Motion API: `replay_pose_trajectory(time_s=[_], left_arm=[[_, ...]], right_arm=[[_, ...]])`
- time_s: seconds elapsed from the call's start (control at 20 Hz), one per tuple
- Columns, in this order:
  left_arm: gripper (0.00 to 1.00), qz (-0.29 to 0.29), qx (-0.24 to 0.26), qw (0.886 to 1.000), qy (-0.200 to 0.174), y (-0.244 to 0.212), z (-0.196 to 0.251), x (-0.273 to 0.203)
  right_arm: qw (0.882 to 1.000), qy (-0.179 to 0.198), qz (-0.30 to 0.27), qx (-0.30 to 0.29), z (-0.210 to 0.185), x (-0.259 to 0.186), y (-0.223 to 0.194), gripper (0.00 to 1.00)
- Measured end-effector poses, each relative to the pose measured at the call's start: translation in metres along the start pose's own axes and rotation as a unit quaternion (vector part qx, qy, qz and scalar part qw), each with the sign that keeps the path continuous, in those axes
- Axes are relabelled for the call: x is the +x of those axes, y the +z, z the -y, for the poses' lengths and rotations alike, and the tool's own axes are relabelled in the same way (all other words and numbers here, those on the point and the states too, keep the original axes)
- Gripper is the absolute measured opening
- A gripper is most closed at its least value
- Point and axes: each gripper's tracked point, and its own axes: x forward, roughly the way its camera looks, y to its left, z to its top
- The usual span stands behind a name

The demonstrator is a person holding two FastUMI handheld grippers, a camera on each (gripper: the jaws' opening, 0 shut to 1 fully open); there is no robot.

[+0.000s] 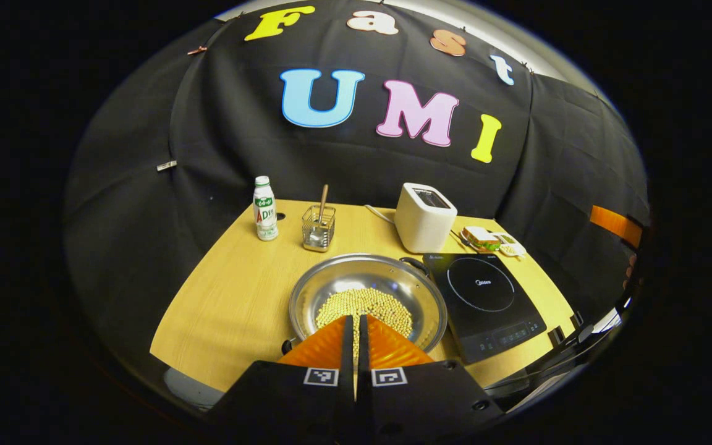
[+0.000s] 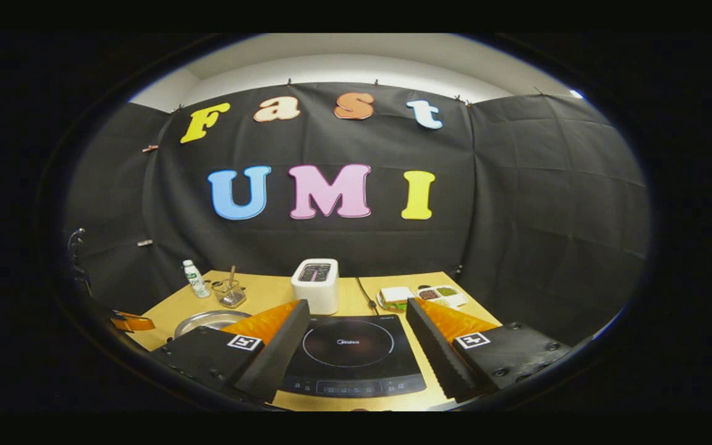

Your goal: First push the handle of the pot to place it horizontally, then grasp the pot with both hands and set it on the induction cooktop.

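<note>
The wide, shallow stainless-steel pot (image 1: 368,296), heaped in the middle with pale beans, sits on the light wooden desk (image 1: 238,290) towards its near edge, just left of the flat black induction cooktop (image 1: 486,300). One dark loop handle (image 1: 415,264) shows at its far right rim, close to the cooktop's corner, so the pot looks not yet squared up for a two-handed lift. The cooktop's glass is bare, ready to take it. Behind, along the far edge, stand a white toaster (image 1: 424,216), a white plastic bottle (image 1: 264,208) and a small glass holder with a stick (image 1: 319,225). The left gripper (image 1: 356,337) hovers over the pot's near rim, jaws pressed together on nothing, probably set for pushing. The right gripper (image 2: 356,346) hangs above the cooktop, jaws spread wide. Open desk lies left of the pot.
</note>
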Motion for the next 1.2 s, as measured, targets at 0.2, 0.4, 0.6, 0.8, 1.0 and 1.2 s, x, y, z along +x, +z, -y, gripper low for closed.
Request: replay_pose_trajectory(time_s=[0.2, 0.4, 0.6, 0.8, 1.0, 1.2], left_arm=[[0.05, -0.047, 0.01, 0.999, -0.019, -0.035, -0.008, 0.011], [0.05, -0.08, -0.019, 0.996, -0.039, -0.063, -0.006, 0.02], [0.05, -0.11, -0.031, 0.992, -0.055, -0.093, -0.002, 0.031], [0.05, -0.148, -0.016, 0.987, -0.055, -0.116, -0.011, 0.04], [0.05, -0.17, -0.006, 0.984, -0.051, -0.121, -0.023, 0.046], [0.05, -0.181, -0.001, 0.982, -0.051, -0.12, -0.025, 0.052]], right_arm=[[1.0, 0.021, -0.007, 0.006, -0.019, 0.002, -0.003, 0.98], [1.0, 0.029, -0.01, 0.0, -0.029, 0.008, -0.006, 0.98], [0.999, 0.038, -0.019, -0.009, -0.037, 0.011, -0.013, 0.98], [0.999, 0.039, -0.021, -0.014, -0.034, 0.013, -0.013, 0.98], [0.999, 0.035, -0.029, -0.011, -0.031, 0.013, -0.024, 0.98], [0.999, 0.035, -0.035, -0.014, -0.031, 0.015, -0.03, 0.98]])
